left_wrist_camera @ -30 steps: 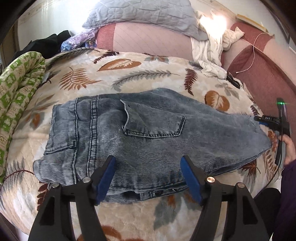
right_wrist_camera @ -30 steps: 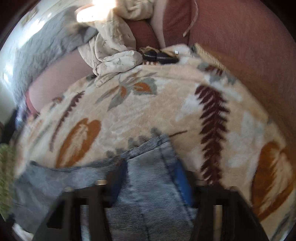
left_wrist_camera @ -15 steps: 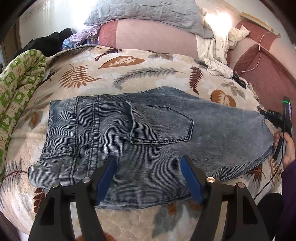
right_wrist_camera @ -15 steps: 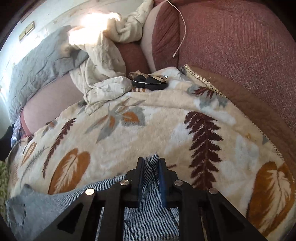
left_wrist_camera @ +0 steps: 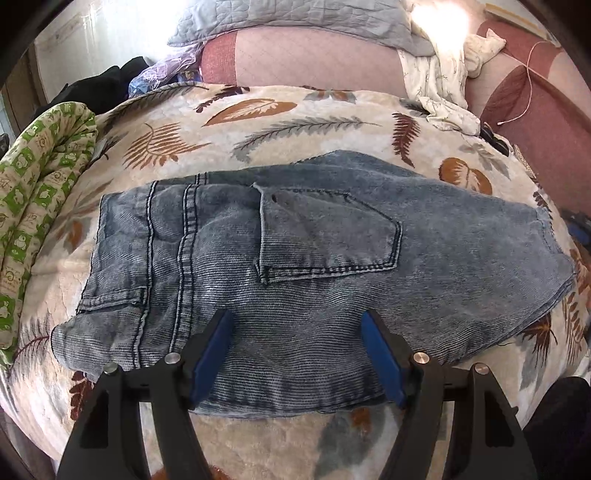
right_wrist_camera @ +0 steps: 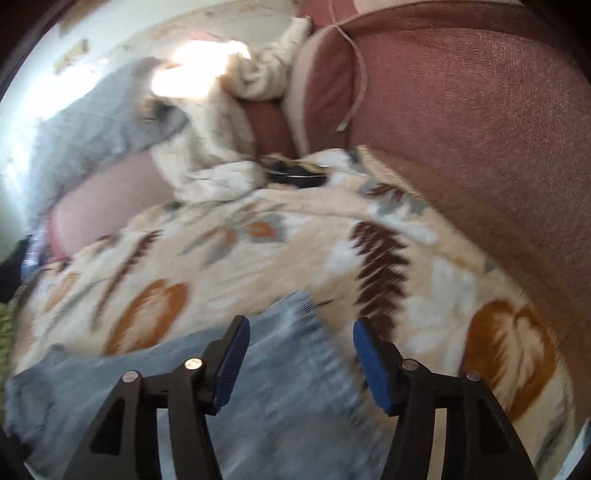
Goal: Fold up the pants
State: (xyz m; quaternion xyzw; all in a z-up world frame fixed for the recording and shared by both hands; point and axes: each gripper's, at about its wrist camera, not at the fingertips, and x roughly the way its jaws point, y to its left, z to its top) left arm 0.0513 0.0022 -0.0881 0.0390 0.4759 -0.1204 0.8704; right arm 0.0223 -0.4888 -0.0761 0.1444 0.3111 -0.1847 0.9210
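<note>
The blue denim pants (left_wrist_camera: 314,266) lie folded flat on the leaf-patterned blanket (left_wrist_camera: 258,122), waistband to the left, back pocket facing up. My left gripper (left_wrist_camera: 295,354) is open and empty, hovering over the pants' near edge. My right gripper (right_wrist_camera: 301,360) is open and empty above the right end of the pants (right_wrist_camera: 280,387); this view is motion-blurred.
A green patterned cloth (left_wrist_camera: 33,206) lies at the left edge. A grey quilt (left_wrist_camera: 295,18) and white cloth (left_wrist_camera: 439,85) lie on the reddish sofa back (right_wrist_camera: 480,129). A dark object (right_wrist_camera: 295,173) rests on the blanket's far edge.
My right gripper was shut on the pants' right end and has now opened and let go. The pants have settled flat. My left gripper stays open over the near edge.
</note>
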